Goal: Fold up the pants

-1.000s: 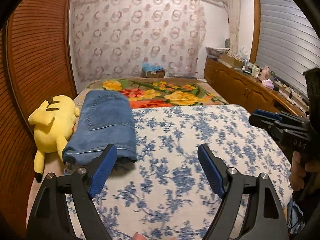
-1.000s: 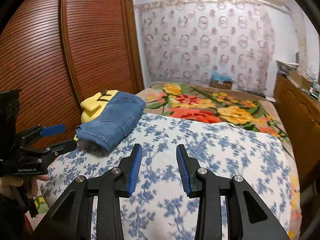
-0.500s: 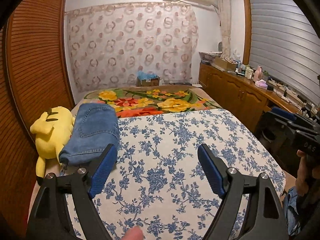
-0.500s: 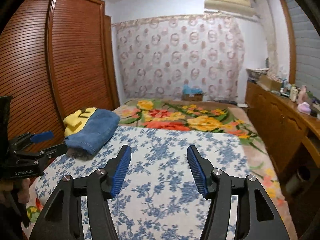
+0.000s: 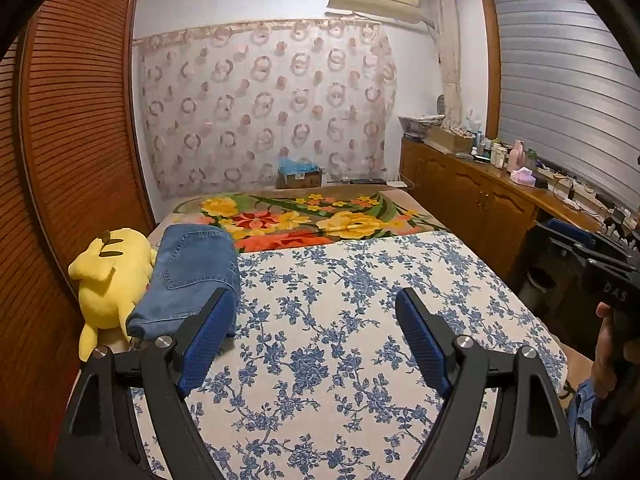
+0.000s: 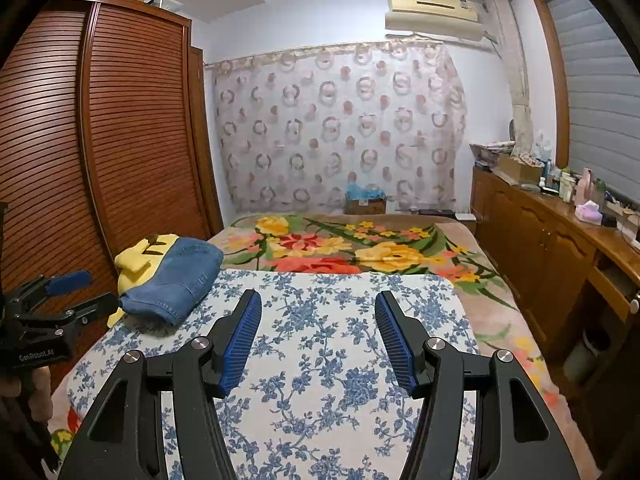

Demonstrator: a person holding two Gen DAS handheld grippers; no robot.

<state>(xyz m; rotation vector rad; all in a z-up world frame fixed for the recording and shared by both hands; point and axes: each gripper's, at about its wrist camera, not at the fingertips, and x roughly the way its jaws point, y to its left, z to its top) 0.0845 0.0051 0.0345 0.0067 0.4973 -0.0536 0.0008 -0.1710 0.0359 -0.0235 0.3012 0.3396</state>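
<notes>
Both wrist views: fingers (image 5: 208, 336) spread, empty.

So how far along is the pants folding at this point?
It looks finished: the jeans lie folded in a compact bundle at the bed's left edge, against the yellow plush toy. Nothing is in hand; the left gripper and right gripper are both open and empty above the blue floral cover. No other pants are visible to fold.
</notes>
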